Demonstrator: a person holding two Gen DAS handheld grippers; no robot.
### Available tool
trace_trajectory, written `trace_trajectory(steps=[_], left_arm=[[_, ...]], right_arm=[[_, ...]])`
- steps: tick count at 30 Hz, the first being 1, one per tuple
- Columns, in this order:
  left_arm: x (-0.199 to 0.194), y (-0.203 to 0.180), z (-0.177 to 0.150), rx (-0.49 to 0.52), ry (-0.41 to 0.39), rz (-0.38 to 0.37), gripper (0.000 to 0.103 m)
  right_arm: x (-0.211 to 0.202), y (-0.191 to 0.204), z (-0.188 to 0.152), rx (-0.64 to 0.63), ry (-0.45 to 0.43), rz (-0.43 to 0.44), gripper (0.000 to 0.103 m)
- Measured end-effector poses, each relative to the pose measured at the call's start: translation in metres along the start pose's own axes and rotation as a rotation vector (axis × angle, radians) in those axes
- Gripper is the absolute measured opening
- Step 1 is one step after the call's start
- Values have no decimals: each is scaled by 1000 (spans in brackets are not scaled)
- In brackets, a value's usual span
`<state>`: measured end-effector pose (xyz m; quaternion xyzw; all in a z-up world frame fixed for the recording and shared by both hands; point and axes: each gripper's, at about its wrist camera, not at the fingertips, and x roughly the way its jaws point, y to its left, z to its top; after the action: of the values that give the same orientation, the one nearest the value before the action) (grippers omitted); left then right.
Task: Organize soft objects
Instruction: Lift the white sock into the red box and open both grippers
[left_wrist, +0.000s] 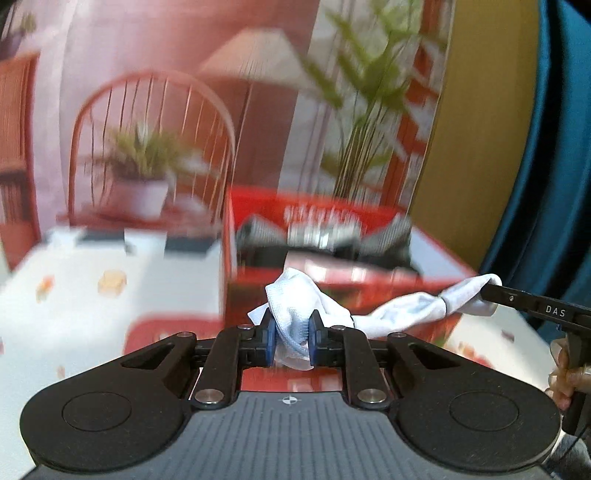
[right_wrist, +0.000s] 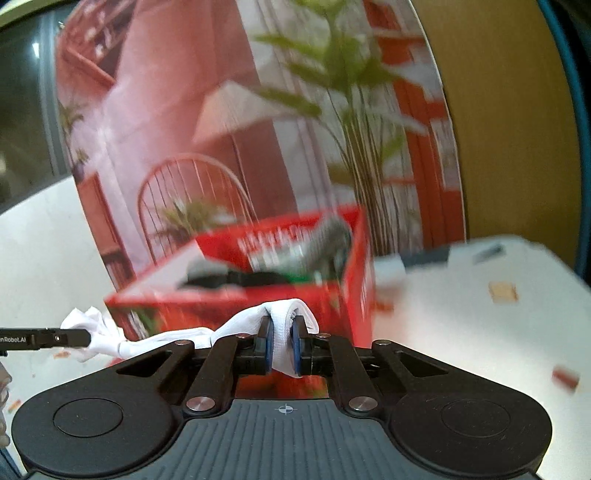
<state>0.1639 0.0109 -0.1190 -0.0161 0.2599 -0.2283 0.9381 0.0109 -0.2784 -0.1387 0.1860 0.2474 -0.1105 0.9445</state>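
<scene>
Two tools: one white cloth (left_wrist: 402, 314) is strung between them, each end pinched, in the air just in front of the red box (left_wrist: 436, 258).
Left tool (left_wrist: 291, 334): clenched on a bunched end of the cloth; fabric bulges above and below its blue pads (left_wrist: 271, 332).
Right tool (right_wrist: 282, 345): clenched on the other end, a fold of cloth draped over its pads; in the left wrist view it comes in from the right edge with a hand (left_wrist: 563, 373) on its handle.
Cloth: it hangs off the tabletop (left_wrist: 74, 295), sagging slightly in the middle, with a small knot or twist near the right tool's end.
Red box: it sits toward the far edge of the tabletop, open at the top, with dark and grey items (right_wrist: 240, 277) already inside; what they are I cannot tell through the blur.
Risk, slip: each grip is on a thin bunch of fabric only; pulling the ends further apart could drag an end out from between the pads.
Risk, snag: the slack middle hangs near the box's front wall and could catch on its rim if carried over too low.
Risk, box: a dragged cloth could shove or tip the light box.
Risk, drop: letting go unevenly would likely leave the cloth draped over the rim.
</scene>
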Motion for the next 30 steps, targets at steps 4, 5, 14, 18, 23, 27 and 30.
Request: trace_trajectory(steps=[4, 5, 14, 18, 23, 27, 30], left_arm=[[2, -10, 33, 45, -65, -3, 18], [4, -12, 40, 52, -77, -1, 18], [70, -19, 96, 83, -95, 43, 18], [99, -14, 109, 90, -80, 66, 18], [137, -13, 108, 96, -5, 68, 18], [161, -8, 99, 76, 67, 62, 18], [171, -5, 92, 82, 105, 58, 18]], right_arm=[[-1, 7, 37, -59, -47, 7, 9], [1, 7, 46, -69, -52, 8, 9], [59, 17, 99, -162, -25, -77, 9], [88, 21, 106, -188, -6, -131, 9], [121, 27, 102, -289, 57, -187, 9], [141, 31, 90, -358, 143, -203, 9], [149, 34, 82, -383, 200, -190, 9]])
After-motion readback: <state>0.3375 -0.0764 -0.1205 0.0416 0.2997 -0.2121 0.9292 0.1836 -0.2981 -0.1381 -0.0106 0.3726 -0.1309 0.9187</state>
